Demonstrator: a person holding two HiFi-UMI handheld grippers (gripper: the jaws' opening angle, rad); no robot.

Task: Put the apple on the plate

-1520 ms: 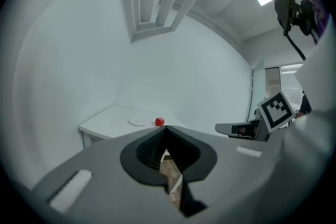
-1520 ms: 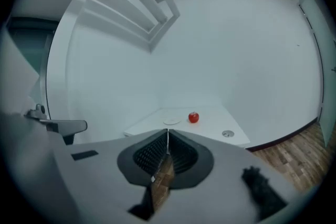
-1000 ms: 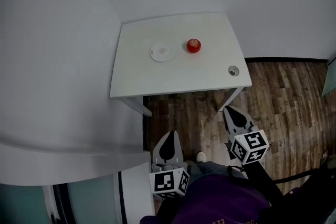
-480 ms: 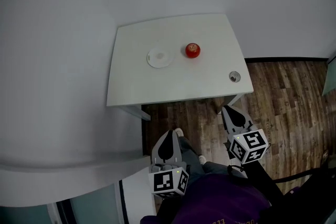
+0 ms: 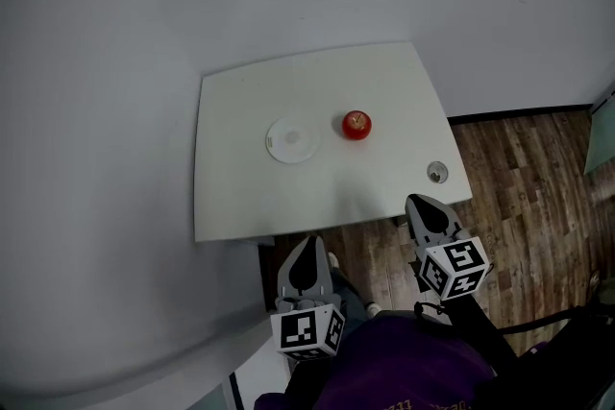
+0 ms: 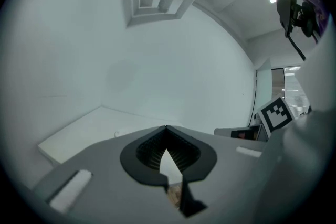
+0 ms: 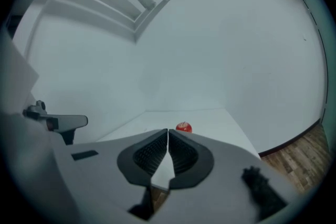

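Nothing done yet. Left gripper [image 5: 308, 245] pinched closed on nothing, just off table [image 5: 240, 197] near edge at 6 o'clock. Plate [image 5: 292, 140] bare, mid-table; apple [image 5: 356, 124] near it at 3 o'clock, not touching, untouched. Right gripper [image 5: 424, 203] closed too, empty, at 5 o'clock of apple, well apart. Left to do: reach, open, grab apple, set on plate.

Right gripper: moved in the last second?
Yes. The right gripper has come forward to the table's near edge; earlier a strip of floor lay between them.
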